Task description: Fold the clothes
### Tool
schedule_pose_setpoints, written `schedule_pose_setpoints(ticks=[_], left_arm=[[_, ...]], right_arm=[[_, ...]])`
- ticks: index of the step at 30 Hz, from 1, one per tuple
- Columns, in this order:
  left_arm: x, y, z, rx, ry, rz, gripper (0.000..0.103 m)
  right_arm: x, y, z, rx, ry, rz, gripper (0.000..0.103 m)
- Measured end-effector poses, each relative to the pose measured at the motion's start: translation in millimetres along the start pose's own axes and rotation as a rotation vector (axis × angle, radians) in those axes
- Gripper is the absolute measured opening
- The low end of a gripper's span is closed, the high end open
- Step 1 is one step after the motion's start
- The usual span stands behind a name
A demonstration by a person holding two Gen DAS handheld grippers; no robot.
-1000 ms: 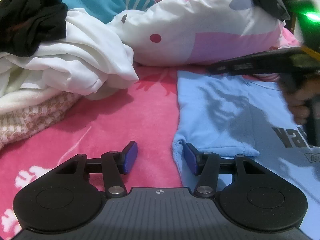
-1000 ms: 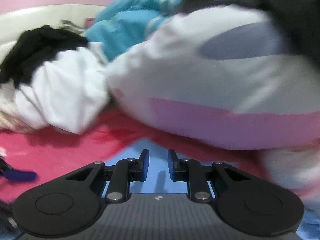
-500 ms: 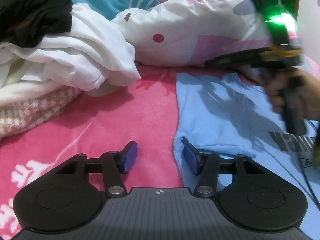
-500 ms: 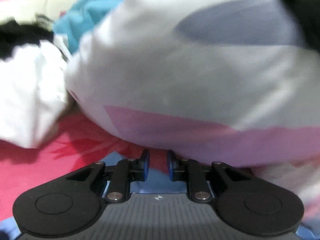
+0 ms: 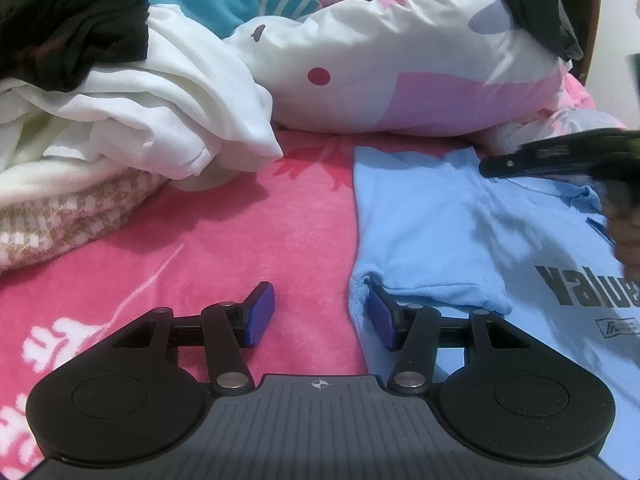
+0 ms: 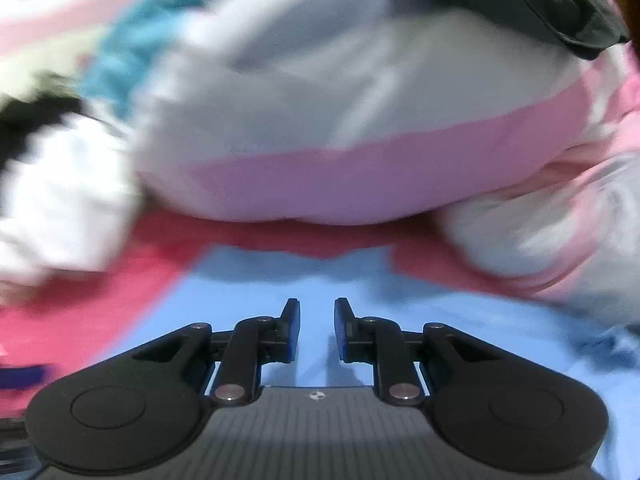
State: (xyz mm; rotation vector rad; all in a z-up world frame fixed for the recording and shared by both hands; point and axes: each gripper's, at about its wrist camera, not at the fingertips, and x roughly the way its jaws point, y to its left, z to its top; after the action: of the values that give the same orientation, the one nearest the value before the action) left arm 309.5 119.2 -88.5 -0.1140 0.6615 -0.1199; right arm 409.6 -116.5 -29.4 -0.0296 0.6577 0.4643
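On the left lies a pile of clothes (image 5: 120,128), white and black, and behind it a pillow (image 5: 400,80). The left gripper (image 5: 320,316) rests low on the pink blanket (image 5: 260,240), jaws wide apart, one pad at the sleeve edge of the light blue T-shirt (image 5: 440,220) (spread flat, print side up). To the right, the right gripper (image 6: 316,328) hovers over the shirt near its collar, jaws a bit apart, nothing btw them. I judge a side fold is being set up; next, both grippers must pinch the shirt's left edge, i.e. sleeve and shoulder.
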Motion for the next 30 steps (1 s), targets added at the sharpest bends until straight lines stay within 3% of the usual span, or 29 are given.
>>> schedule_pose_setpoints(ticks=[3,5,6,9,13,16,20,24,27,30], left_arm=[[-1,2,0,-0.014,-0.002,-0.009,0.052],[-3,3,0,-0.026,-0.006,-0.014,0.052],[-4,4,0,-0.033,-0.009,-0.017,0.052],[-9,6,-1,-0.050,-0.024,-0.021,0.053],[-16,7,1,-0.057,-0.044,-0.024,0.054],[-31,-1,3,-0.033,-0.079,-0.019,0.054],[-58,-18,3,0.014,-0.136,-0.026,0.059],[-85,-55,-23,0.055,-0.095,-0.074,0.061],[-105,-84,-46,0.085,-0.054,-0.114,0.065],[-125,-114,-69,0.116,-0.012,-0.154,0.067]], right_arm=[[-14,27,-21,-0.082,0.054,0.157,0.020],[-5,44,-39,-0.157,0.144,0.204,0.020],[-3,53,-49,-0.204,0.171,0.191,0.020],[-28,64,-52,-0.232,0.129,0.128,0.020],[-90,39,-42,-0.051,0.051,0.141,0.021],[-148,19,-64,0.038,0.044,0.063,0.021],[-210,-5,-123,0.097,0.030,-0.126,0.022],[-235,-25,-170,0.103,-0.006,-0.328,0.028],[-244,-40,-188,0.153,-0.007,-0.342,0.030],[-228,-47,-198,0.175,0.070,-0.295,0.047]])
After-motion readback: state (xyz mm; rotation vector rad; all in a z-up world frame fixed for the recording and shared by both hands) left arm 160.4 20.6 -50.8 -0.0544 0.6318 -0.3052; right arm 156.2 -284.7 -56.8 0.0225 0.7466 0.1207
